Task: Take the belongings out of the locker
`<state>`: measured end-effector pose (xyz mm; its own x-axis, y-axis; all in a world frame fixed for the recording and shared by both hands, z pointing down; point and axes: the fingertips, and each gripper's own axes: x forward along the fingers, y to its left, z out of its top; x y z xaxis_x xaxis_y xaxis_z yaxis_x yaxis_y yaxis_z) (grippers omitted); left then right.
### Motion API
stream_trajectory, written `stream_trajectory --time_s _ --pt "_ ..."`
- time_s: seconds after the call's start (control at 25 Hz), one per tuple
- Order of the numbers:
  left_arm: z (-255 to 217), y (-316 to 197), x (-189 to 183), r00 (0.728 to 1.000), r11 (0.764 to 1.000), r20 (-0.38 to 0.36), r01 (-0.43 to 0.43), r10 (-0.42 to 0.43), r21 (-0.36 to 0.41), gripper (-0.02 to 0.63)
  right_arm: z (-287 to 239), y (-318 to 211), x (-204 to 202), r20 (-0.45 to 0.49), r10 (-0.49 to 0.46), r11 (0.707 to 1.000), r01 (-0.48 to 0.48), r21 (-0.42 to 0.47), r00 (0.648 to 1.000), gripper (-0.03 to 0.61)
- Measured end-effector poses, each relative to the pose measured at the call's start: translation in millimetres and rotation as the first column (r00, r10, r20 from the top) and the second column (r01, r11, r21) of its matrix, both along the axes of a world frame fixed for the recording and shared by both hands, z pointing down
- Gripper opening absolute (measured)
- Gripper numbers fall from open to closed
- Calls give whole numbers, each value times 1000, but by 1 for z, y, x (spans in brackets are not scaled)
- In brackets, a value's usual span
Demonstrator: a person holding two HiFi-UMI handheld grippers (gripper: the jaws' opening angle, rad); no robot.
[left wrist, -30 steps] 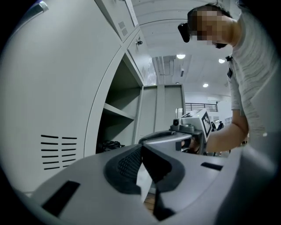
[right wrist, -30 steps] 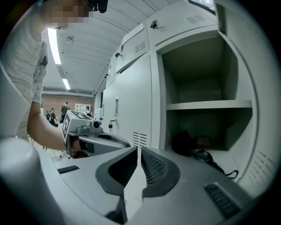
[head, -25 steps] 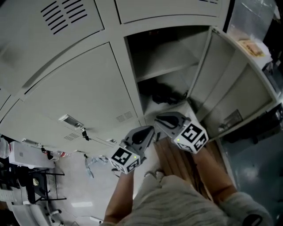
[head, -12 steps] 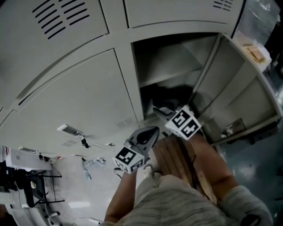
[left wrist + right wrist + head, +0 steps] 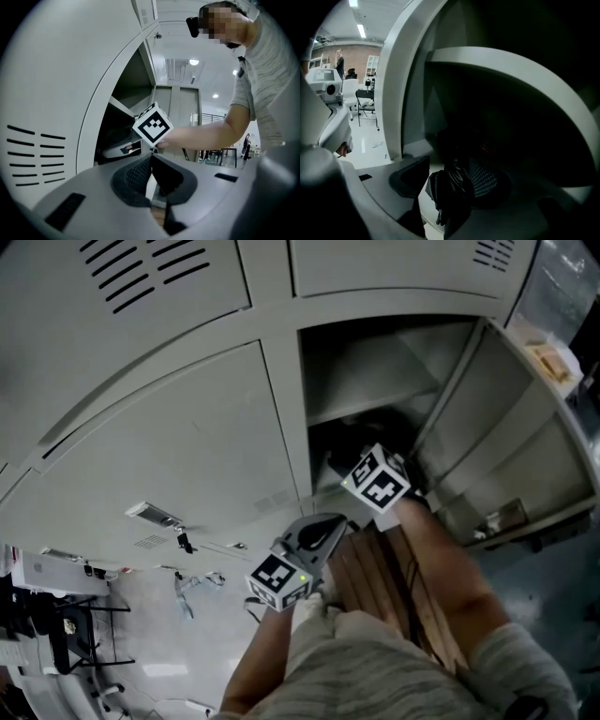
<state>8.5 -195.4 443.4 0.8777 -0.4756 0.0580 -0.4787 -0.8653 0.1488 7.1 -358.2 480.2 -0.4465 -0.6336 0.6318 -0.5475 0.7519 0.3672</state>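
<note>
The black bundle (image 5: 449,190) runs lengthwise, top to bottom, in the right gripper view. The right hand-held gripper (image 5: 452,164), jaws just opened wide, flanks it without pressing.

Locker compartment (image 5: 398,352): open, upper right of the head view, grey metal.
- Inner shelf (image 5: 370,401): pale grey, spanning the compartment's width. Its top cannot be made out.
- Compartment floor (image 5: 427,212): pale, below the shelf. On it lies a black bundled item (image 5: 451,185) of folded fabric, lower centre of the right gripper view. Further dark belongings (image 5: 367,432) sit behind it, too dim to identify.

Room floor (image 5: 155,648): glossy white, lower left of the head view. A small strap-like object (image 5: 193,591) lies on it.
</note>
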Motion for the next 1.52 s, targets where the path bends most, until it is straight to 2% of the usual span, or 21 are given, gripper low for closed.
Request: stream_trajectory --time_s 0.12,0.24,0.52,0.76,0.84,1.04,1.24,1.52 --pt "0 1 -3 1000 1000 1 1 -1 0 3 7 -9 -3 -32 2 1000 -3 -19 999 258" --pt "1 0 -4 1000 1000 10 -2 2 8 3 15 -19 -2 -85 9 999 -12 -35 996 258" --pt "1 -1 -1 1000 1000 15 -17 17 11 3 40 -35 -5 -156 6 985 -33 -169 988 301" --pt "5 -1 2 1000 999 10 -28 28 -18 3 55 -33 -11 -135 -20 958 -19 -285 991 301" --pt "6 -2 3 999 999 11 -30 31 -18 3 55 -34 -11 -100 -31 951 -1 -308 995 301" --pt "5 -4 6 999 999 6 -31 31 -13 3 52 -39 -11 -25 -49 947 38 -319 998 301" --pt "4 -8 7 1000 1000 7 -20 20 1 3 56 -55 2 -56 -29 948 10 -318 998 301" --pt "3 -6 9 1000 1000 -4 -16 16 -23 3 56 -53 5 -61 -10 944 -11 -329 998 301"
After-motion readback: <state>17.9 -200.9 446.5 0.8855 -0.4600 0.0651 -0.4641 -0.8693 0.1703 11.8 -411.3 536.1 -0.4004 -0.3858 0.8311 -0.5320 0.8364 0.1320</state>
